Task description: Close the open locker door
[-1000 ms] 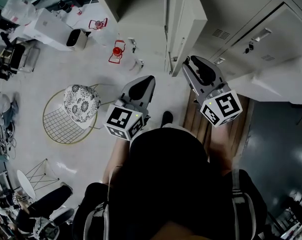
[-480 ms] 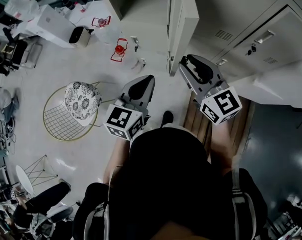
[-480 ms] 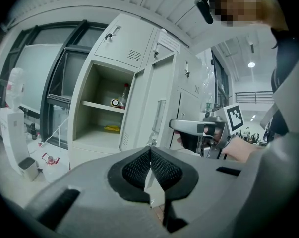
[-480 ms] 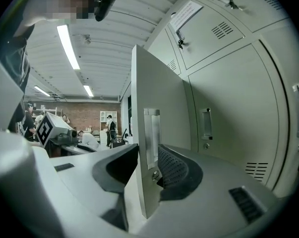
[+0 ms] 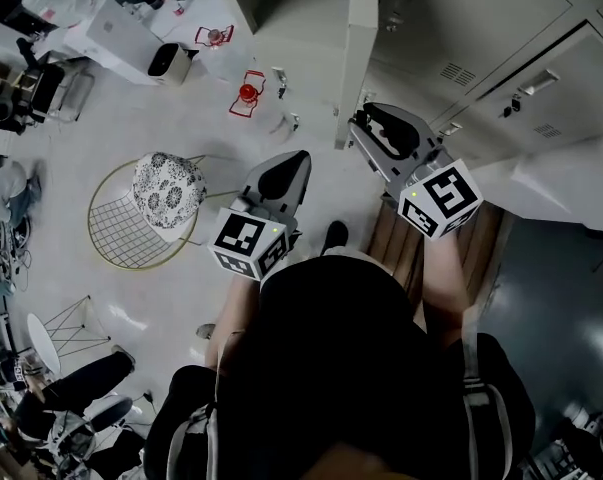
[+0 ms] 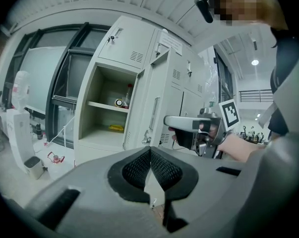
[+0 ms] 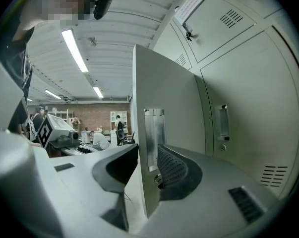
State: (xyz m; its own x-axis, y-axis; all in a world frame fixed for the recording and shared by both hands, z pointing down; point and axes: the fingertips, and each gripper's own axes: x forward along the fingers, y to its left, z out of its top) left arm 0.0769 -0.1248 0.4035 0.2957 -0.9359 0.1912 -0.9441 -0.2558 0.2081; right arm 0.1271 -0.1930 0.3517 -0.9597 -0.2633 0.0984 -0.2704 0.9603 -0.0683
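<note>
Your right gripper (image 7: 147,157) has its jaws apart, straddling the free edge of the locker door (image 7: 164,83), which stands swung out from the locker bank (image 7: 248,98). There's likely no need to squeeze. Keep one pad flat on the panel near that edge and sweep it along the hinge arc until it seats. Your left gripper (image 6: 150,155), jaws together and empty, should hold clear.

A gold wire chair (image 5: 116,243) with a patterned cushion (image 5: 169,190) stands on the pale floor (image 5: 71,128). Strip lights (image 7: 74,48) line the ceiling; a brick wall (image 7: 89,108) lies beyond.
</note>
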